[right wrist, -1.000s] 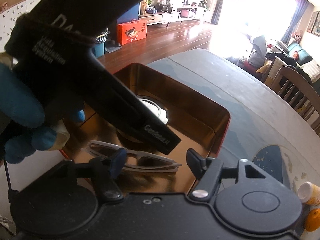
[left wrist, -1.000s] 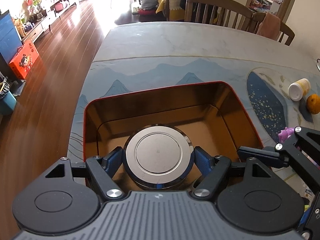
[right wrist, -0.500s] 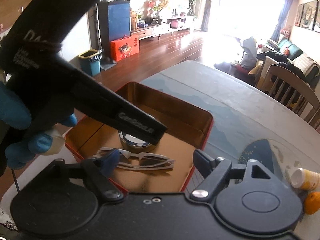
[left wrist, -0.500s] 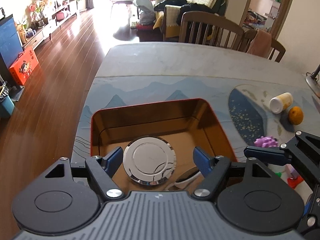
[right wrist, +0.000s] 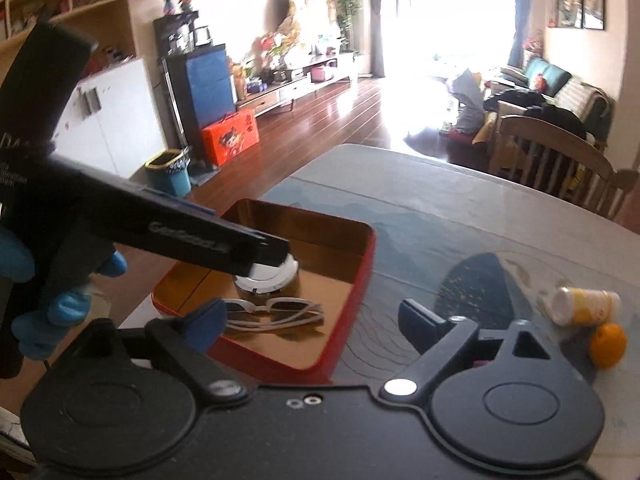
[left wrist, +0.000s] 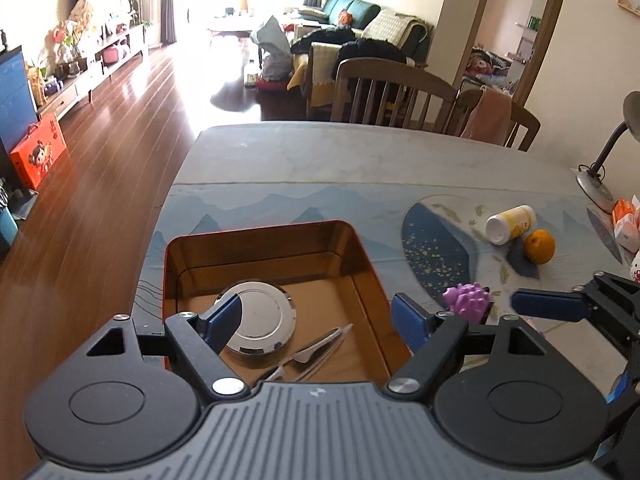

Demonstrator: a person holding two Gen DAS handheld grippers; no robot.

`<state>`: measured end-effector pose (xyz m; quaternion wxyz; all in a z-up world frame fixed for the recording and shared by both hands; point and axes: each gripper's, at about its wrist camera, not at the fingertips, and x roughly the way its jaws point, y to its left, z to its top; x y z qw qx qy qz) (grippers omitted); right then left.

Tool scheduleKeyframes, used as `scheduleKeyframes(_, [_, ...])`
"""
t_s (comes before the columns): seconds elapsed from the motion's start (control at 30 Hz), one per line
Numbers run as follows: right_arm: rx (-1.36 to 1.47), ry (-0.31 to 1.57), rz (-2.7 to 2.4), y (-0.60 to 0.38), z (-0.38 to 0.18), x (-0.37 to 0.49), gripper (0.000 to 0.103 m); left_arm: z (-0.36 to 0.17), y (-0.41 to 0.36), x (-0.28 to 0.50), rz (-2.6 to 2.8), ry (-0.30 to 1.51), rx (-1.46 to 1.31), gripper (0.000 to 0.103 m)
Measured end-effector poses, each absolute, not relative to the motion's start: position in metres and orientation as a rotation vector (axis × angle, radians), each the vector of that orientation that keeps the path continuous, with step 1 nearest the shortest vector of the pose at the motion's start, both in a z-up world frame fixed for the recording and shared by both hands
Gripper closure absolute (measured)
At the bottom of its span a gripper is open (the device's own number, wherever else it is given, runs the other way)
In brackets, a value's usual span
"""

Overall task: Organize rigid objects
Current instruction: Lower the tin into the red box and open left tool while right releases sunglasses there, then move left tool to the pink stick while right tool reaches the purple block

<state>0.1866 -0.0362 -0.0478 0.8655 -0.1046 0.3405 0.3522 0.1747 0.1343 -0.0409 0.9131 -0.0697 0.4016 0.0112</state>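
Observation:
A red tin box (left wrist: 362, 250) with a gold inside stands on the table. In it sit a round silver tin (left wrist: 262, 322) and white-framed sunglasses (left wrist: 316, 354). The box (right wrist: 352, 276), tin (right wrist: 272, 280) and sunglasses (right wrist: 276, 312) also show in the right wrist view. My left gripper (left wrist: 316, 320) is open and empty, raised above the box's near side. My right gripper (right wrist: 308, 320) is open and empty, above the box's right edge; one of its fingers (left wrist: 548, 304) shows in the left wrist view.
A purple spiky toy (left wrist: 468, 298) lies just right of the box. A yellow bottle (left wrist: 510, 224) on its side and an orange (left wrist: 540, 246) lie further right. A desk lamp (left wrist: 600, 168) stands at the far right. Chairs (left wrist: 392, 96) line the table's far edge.
My left gripper let go of the silver tin, opened and rose back from the box. My right gripper also pulled up and back. The tin and sunglasses stay in the box.

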Motion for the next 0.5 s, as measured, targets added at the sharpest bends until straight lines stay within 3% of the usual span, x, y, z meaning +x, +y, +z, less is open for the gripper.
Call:
scheduleKeyframes(0.2, [-0.142, 0.703, 0.698, -0.074, -0.040, 0.186, 0.000, -0.031, 0.115, 0.160, 0.042, 0.775, -0.112, 0.019])
scheduleKeyframes(0.5, [-0.098, 0.690, 0.624, -0.132, -0.040, 0.182, 0.000, -0.030, 0.076, 0.149, 0.006, 0.769, -0.089, 0.017])
